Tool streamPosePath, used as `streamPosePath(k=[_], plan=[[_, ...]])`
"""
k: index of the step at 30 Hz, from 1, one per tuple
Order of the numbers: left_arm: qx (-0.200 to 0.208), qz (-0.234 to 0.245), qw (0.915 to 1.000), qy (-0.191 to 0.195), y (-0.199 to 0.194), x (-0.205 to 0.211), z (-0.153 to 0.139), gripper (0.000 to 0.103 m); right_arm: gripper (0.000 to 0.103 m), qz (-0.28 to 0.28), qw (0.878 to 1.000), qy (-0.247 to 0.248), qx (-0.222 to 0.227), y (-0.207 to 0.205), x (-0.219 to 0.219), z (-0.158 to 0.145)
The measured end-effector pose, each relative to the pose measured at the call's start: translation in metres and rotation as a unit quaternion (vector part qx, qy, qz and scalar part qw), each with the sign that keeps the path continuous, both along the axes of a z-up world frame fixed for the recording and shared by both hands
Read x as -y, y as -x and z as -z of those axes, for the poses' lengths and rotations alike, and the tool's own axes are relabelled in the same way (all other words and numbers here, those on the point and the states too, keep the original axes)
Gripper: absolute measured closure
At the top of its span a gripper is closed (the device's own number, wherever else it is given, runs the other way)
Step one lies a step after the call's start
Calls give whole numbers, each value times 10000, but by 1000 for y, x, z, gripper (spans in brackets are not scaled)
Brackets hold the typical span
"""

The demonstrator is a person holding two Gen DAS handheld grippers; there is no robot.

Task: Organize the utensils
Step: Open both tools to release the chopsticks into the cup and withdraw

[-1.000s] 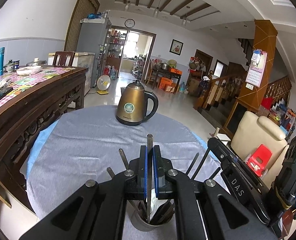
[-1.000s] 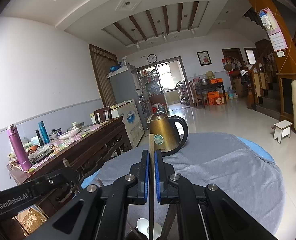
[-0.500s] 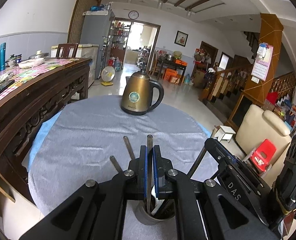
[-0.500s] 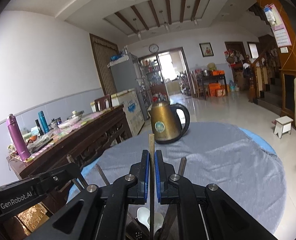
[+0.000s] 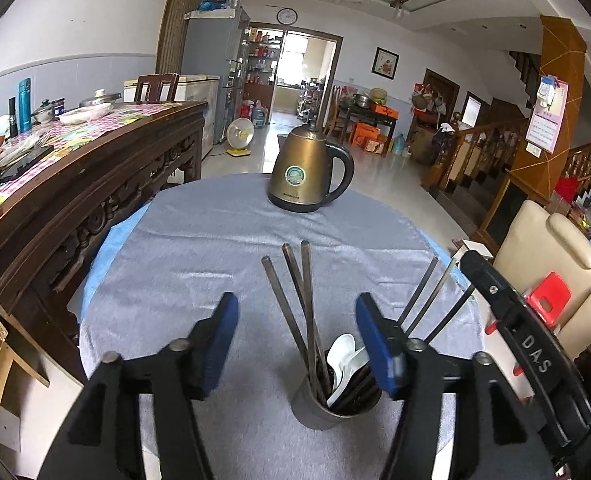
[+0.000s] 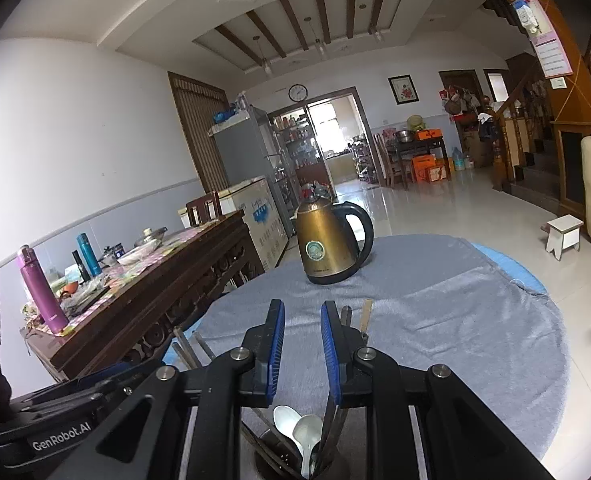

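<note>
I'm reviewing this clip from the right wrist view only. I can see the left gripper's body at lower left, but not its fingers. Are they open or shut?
Observer: The left gripper is open wide and holds nothing.
Operator: Where is it relative to the cup?
Observer: Its fingers flank the metal cup from above, with three dark chopsticks leaning up between them.
Operator: Any other sticks?
Observer: Three more sticks lean out to the right, behind its right finger.

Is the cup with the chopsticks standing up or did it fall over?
Standing up. The metal cup sits on the gray cloth with its mouth facing up, and chopsticks and white spoons stick out the top.
</note>
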State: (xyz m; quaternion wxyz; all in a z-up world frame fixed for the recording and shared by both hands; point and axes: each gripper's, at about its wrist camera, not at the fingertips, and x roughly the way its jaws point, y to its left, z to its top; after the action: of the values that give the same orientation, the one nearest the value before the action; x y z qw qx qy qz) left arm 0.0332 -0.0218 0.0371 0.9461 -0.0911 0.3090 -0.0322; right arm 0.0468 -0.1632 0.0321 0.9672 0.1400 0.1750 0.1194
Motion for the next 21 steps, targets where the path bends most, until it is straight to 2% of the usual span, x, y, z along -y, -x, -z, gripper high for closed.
streamPosePath(k=[2, 4, 7, 8, 12, 18, 21], plan=[[-1, -46, 10000, -71, 4, 1, 0, 36, 82, 23, 10000, -1, 19, 5, 2, -1], [-17, -79, 9998, -155, 7, 3, 1, 31, 79, 52, 10000, -17, 26, 10, 5, 0], [-40, -174, 9994, -312, 12, 6, 3, 26, 56, 101, 9999, -47, -4, 19, 10, 0], [-55, -205, 9991, -361, 13, 7, 3, 25, 43, 135, 9999, -70, 12, 23, 13, 1], [-231, -360, 9973, -596, 17, 9, 9, 18, 41, 238, 9997, 22, 65, 39, 20, 5], [-357, -614, 9917, -1070, 25, 13, 19, 16, 41, 198, 9995, 176, -174, 57, 27, 16], [-430, -639, 9903, -1152, 30, 11, 22, 16, 40, 148, 9992, 278, -259, 67, 29, 20]])
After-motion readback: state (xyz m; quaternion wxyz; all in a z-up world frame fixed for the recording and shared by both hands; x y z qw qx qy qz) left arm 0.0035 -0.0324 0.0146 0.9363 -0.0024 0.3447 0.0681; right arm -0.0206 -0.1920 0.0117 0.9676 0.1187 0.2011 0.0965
